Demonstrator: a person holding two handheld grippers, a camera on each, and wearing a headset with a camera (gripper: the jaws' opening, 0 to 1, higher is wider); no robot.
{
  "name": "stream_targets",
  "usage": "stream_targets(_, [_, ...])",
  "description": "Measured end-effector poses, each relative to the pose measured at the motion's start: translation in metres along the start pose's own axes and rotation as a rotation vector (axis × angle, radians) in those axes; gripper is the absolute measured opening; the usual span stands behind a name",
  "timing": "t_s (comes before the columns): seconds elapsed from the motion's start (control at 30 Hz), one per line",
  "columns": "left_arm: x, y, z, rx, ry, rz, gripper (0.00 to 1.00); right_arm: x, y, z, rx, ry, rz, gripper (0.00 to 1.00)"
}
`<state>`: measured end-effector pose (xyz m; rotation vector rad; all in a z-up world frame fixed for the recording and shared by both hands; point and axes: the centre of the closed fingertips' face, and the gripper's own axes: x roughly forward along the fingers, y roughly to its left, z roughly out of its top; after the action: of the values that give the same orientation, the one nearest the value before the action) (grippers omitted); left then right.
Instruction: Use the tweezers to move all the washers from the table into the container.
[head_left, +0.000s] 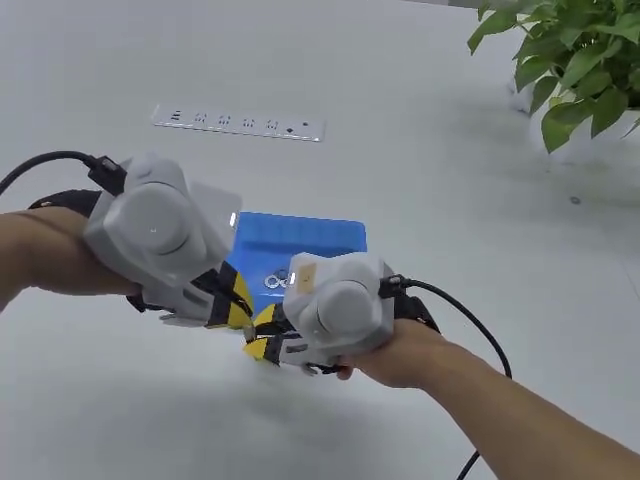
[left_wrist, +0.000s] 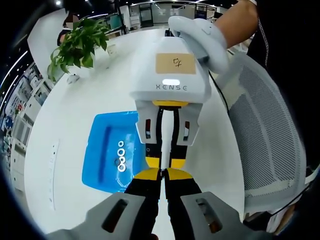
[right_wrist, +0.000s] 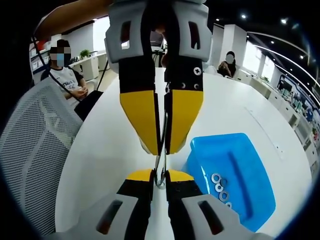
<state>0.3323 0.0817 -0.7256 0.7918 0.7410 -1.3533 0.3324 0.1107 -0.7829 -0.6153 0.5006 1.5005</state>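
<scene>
Blue tray: the shallow blue plastic container (head_left: 300, 232) lies flat on the white surface (head_left: 430, 160), just beyond the two claws.
Washers: a short row of small silver ring washers (right_wrist: 219, 187) lies on the container's floor, close to one long wall. These are the ones I can make out.
Tweezers: the slim metal tweezers (right_wrist: 160, 162) run in line between the two claws, beside the container's near edge. Which end is the working tip is too small to tell.
Left claw: the grey, yellow-tipped left claw (right_wrist: 161, 147) is pinched closed on the tweezers.
Right claw: the matching right claw (right_wrist: 159, 176) is also pinched closed on the tweezers and meets the left claw almost tip to tip.
Step in hand: to my eye this is a regrip or handover of the tweezers from one claw to the other.
Doing it well: only one claw should let go, and only once the other is squarely seated on the flat sides of the tweezers. The grip should sit back from the working tips, so a squeeze can close them on a washer.
Alignment: the tweezers want to stay straight along the claw, not skewed.
Risk: the tweezers are thin, smooth metal, so a loose or off-centre pinch may let them twist or drop.
</scene>
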Motion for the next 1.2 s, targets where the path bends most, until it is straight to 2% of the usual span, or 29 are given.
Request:
stream_targets(0.63, [-0.004, -0.001, 0.002, 0.002, 0.001, -0.005, 0.06, -0.004, 0.0, 0.003, -0.004, 0.003, -0.006, 0.11])
stream_targets(1.2, [-0.022, -0.004, 0.013, 0.009, -0.008, 0.0, 0.06, -0.018, 0.002, 0.02, -0.02, -0.008, -0.025, 0.11])
